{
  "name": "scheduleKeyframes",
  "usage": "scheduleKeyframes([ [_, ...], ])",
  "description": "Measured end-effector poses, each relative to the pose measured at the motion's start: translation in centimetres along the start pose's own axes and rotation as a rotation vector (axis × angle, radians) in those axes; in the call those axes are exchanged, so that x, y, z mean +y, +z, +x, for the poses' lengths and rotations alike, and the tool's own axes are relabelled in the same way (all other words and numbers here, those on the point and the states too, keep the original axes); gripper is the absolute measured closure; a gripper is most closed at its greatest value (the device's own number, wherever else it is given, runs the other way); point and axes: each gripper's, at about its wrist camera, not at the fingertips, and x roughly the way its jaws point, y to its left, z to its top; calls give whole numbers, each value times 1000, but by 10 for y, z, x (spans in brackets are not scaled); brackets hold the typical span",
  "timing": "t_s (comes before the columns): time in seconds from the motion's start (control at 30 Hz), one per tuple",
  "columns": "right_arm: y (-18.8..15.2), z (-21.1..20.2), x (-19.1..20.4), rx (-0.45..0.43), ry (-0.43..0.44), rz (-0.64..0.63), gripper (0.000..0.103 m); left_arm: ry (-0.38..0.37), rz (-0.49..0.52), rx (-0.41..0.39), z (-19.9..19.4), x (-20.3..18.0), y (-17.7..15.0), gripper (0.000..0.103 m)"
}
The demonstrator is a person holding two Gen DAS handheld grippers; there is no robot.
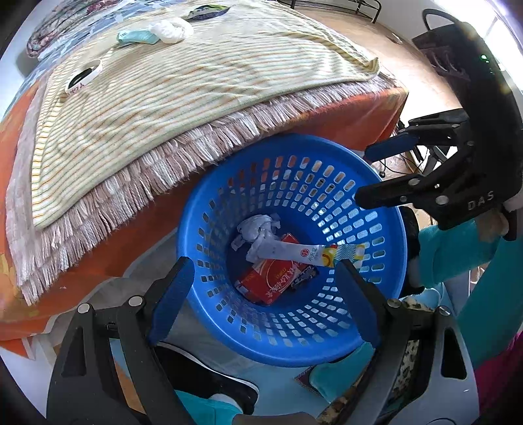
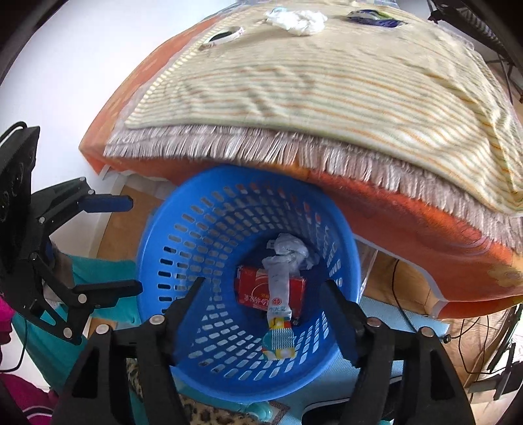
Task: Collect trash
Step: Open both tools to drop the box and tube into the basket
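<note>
A blue perforated basket (image 1: pixel 376 202) (image 2: pixel 157 261) stands on the floor below the table edge. Inside lie a crumpled white tissue (image 1: pixel 258 229) (image 2: pixel 289 248), a red carton (image 1: pixel 268 281) (image 2: pixel 253 286) and a long white sachet with a yellow end (image 1: pixel 310 255) (image 2: pixel 278 314). My left gripper (image 1: pixel 268 291) is open and empty above the basket; it also shows in the right wrist view (image 2: pixel 127 245). My right gripper (image 2: pixel 264 307) is open and empty above the basket; it also shows in the left wrist view (image 1: pixel 369 175). On the striped cloth (image 1: pixel 163 104) (image 2: pixel 327 88) lie a white tissue wad (image 1: pixel 171 29) (image 2: pixel 295 16), a teal packet (image 1: pixel 137 36), a tape ring (image 1: pixel 83 75) (image 2: pixel 225 36) and a dark wrapper (image 1: pixel 206 13) (image 2: pixel 376 16).
The striped cloth covers a fringed mat (image 1: pixel 137 176) on an orange tablecloth (image 1: pixel 353 114) (image 2: pixel 408 229). Cables (image 2: pixel 402 294) lie on the wooden floor at the right. A person's teal sleeve (image 1: pixel 457 255) and patterned slippers (image 2: pixel 209 415) are close below the basket.
</note>
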Motion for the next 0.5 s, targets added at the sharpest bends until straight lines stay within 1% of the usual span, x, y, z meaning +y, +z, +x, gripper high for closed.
scheduleKeyframes([
  [0.1,4,-8,0,-33,-6,7,20,12,-16,-18,-5,7,5,13],
  [0.27,14,-20,0,-84,-17,16,19,33,-47,-64,-16,20,14,13],
  [0.43,28,-38,-2,-150,-37,39,17,58,-83,-119,-30,34,30,13],
  [0.5,35,-46,-4,-179,-51,49,15,64,-103,-145,-36,41,37,13],
])
